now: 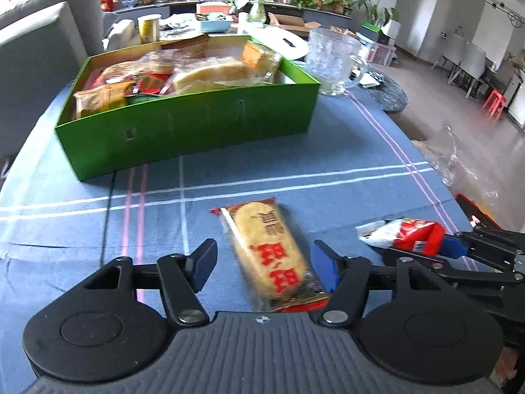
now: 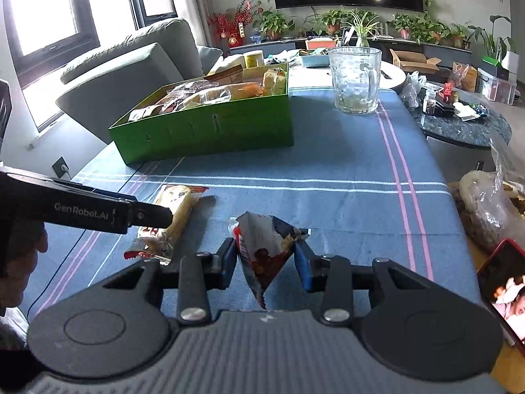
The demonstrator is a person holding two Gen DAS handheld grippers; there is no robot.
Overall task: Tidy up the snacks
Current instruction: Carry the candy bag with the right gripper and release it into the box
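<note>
Left hand-held gripper (image 1: 262,267) stands spread around the near end of the long biscuit packet (image 1: 267,249) lying flat on the bench (image 1: 328,151), pads not pressing; the right hand-held gripper (image 2: 266,259) pinches a crumpled red-and-white snack bag (image 2: 262,246). Both packs look light, crinkly and slippery, contents likely brittle: grip the packet across its width, gently. Beyond, the green box (image 1: 183,128) holds other snacks.

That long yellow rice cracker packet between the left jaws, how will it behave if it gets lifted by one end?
The long yellow plastic-wrapped cracker packet probably stays fairly stiff, since it lies flat and straight. Its glossy wrapper may slip. The crackers inside could crack under a hard squeeze.
</note>
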